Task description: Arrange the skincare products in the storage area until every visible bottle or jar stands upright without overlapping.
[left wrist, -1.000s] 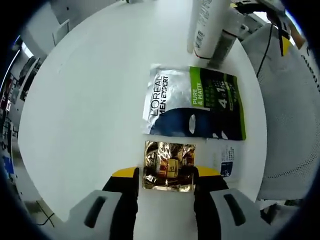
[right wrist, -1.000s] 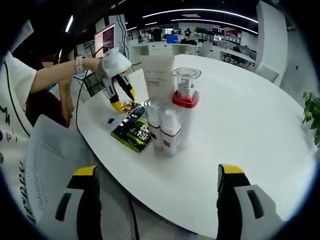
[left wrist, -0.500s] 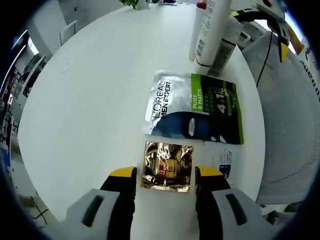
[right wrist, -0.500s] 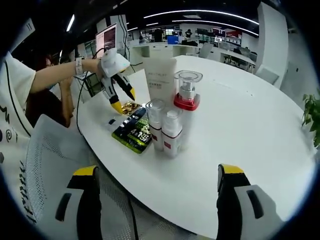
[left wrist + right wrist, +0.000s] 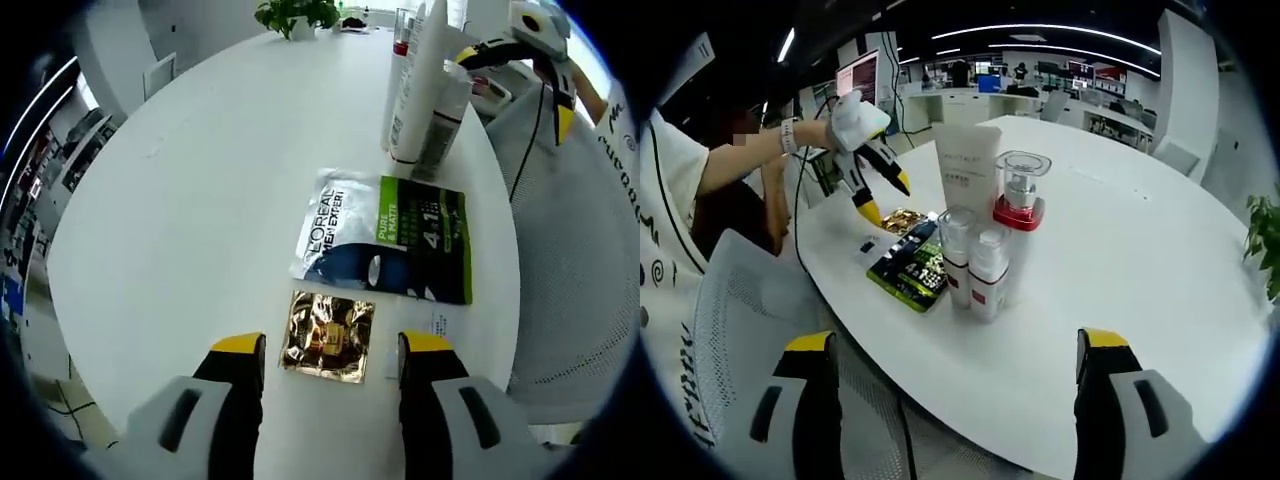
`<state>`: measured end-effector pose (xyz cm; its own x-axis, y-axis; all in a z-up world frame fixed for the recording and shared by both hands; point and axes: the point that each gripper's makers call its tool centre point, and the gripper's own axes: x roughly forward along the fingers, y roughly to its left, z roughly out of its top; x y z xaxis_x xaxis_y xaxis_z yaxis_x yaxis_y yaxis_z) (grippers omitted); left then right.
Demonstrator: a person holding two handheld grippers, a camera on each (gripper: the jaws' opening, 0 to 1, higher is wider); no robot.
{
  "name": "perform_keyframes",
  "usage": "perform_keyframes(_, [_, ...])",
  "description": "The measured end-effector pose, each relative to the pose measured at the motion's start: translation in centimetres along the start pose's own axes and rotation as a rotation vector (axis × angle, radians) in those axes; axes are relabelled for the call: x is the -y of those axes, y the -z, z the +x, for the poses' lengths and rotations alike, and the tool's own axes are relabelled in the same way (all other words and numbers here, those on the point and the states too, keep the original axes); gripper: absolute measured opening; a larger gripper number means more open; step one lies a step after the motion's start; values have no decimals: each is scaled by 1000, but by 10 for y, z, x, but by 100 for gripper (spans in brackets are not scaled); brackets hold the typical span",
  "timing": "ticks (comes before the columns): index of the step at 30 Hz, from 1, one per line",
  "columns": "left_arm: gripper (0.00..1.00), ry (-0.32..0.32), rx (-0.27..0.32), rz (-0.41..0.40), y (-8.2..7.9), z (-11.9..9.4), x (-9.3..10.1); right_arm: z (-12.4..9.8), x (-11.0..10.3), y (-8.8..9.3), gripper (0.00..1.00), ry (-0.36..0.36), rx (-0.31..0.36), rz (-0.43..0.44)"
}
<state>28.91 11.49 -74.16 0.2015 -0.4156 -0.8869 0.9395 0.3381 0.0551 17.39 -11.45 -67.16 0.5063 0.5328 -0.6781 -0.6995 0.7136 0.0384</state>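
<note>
Round white table (image 5: 200,200), gold sachet (image 5: 327,336), mask packet (image 5: 385,235), upright bottles (image 5: 985,260)

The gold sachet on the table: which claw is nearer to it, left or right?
Left. The left claw hangs just above the gold sachet, jaws open on either side of it. The right claw is off the table's edge, beyond the bottles.

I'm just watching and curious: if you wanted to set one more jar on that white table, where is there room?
Bare table stretches beyond the bottle cluster, toward the plant. In the left gripper view, the tabletop left of the mask sachet is also bare. It is crowded near the edge by the chair, where the gold packet, sachet and bottles sit close together.
</note>
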Motion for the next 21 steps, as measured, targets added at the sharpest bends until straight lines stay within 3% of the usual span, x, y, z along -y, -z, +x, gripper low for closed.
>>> perform_keyframes(10, [57,-35,61,-16,-8,-14,15,-1,-2,-11,99,0,22,-25])
perform_keyframes(15, [65,-65,102,-38,-15,-22,24,-3,-3,-13,99,-1,25,-36])
perform_keyframes(21, [73,-98,165,-53,-32,-36,49,-5,-5,-16,99,-2,35,-45])
